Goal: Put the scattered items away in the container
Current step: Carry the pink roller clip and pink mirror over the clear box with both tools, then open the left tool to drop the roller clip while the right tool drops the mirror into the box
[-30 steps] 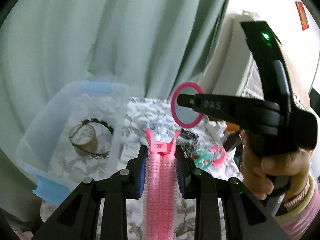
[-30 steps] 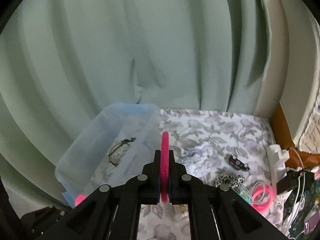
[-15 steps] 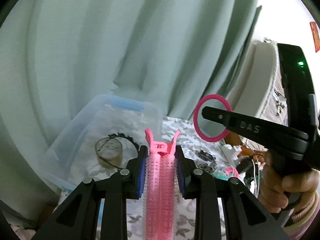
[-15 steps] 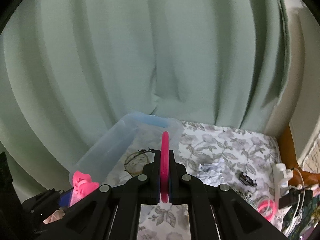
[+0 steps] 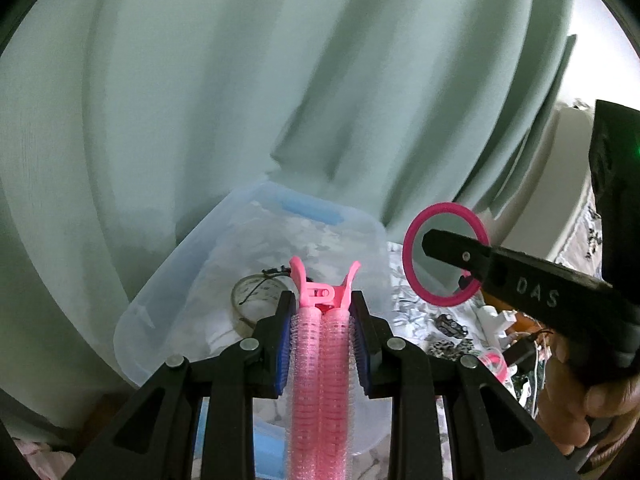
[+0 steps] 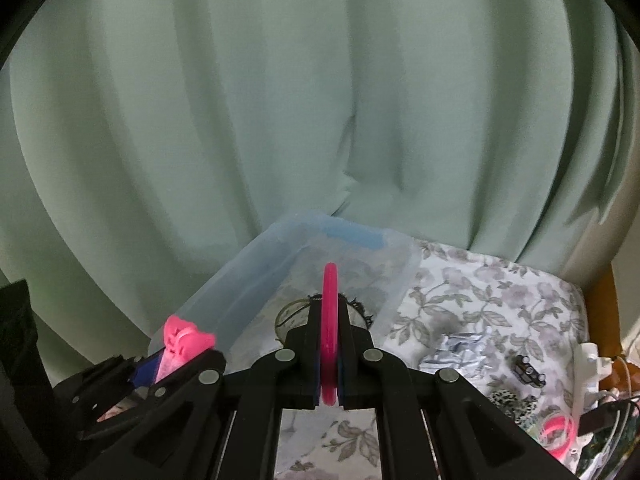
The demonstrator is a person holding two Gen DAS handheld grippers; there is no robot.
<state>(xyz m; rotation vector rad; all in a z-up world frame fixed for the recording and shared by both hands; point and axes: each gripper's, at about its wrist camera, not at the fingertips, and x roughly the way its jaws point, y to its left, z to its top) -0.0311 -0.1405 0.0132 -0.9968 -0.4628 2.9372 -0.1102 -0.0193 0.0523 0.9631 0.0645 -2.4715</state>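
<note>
My left gripper [image 5: 322,304] is shut on a pink hair-roller clip [image 5: 320,364], held above the near side of the clear plastic container [image 5: 160,296]. The right gripper [image 6: 330,320] is shut on a magenta ring [image 6: 330,332], seen edge-on, over the container [image 6: 256,280]. From the left wrist view the ring [image 5: 412,268] hangs right of the container's rim, pinched by the right gripper [image 5: 440,242]. A tape roll [image 5: 252,294] and a black lacy band lie inside the container. In the right wrist view the left gripper [image 6: 176,354] with the pink clip [image 6: 184,338] shows at lower left.
A floral cloth [image 6: 492,304] covers the surface. On it at right lie a crumpled wrapper [image 6: 460,352], a small dark clip [image 6: 528,370], a leopard-print band [image 6: 512,402] and pink rings [image 6: 556,434]. A green curtain [image 6: 320,100] hangs close behind. A hand [image 5: 576,412] holds the right gripper.
Both grippers have swung left toward the container while keeping hold of their items. The container now sits nearer the middle of both views.
</note>
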